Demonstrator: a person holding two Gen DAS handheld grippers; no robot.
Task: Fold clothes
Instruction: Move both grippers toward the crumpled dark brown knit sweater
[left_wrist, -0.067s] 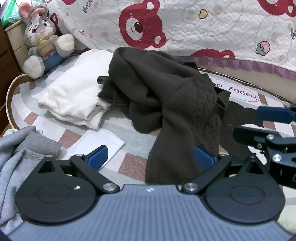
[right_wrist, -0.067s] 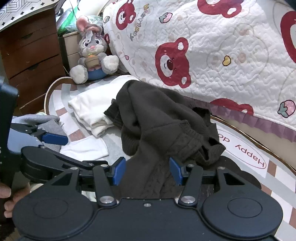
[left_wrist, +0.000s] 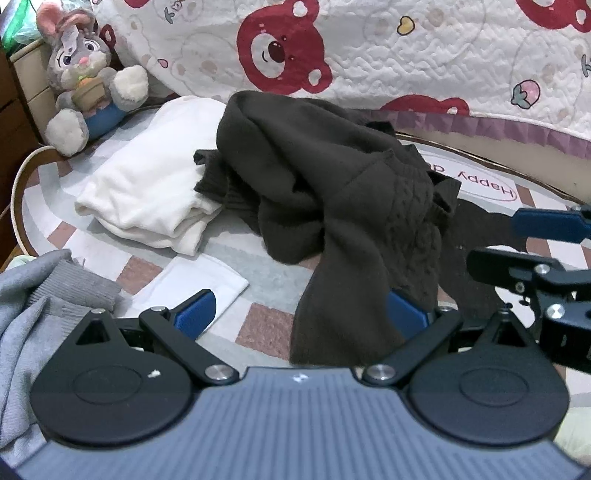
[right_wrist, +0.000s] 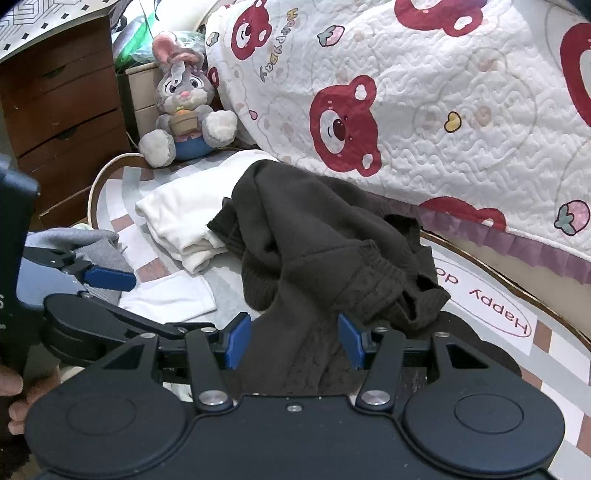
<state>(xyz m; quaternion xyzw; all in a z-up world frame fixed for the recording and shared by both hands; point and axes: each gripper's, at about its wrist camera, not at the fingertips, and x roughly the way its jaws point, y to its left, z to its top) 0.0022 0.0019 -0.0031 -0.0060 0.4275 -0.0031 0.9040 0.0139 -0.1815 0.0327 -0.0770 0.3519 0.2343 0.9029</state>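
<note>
Lying crumpled on the rug (left_wrist: 266, 321) beside the bed, the dark brown sweater (left_wrist: 332, 192) is draping one limp end between both tools. The left hand-held gripper (left_wrist: 299, 314) is standing wide; the right hand-held gripper (right_wrist: 293, 341) is straddling the knit, its pads not pressing. Closing now is risking a bunched, multi-layer pinch, dragging the heap onto the folded white garment (left_wrist: 147, 184).

Four garments (left_wrist: 332, 192), one plush rabbit (left_wrist: 85, 77), two grippers (left_wrist: 299, 314).
</note>
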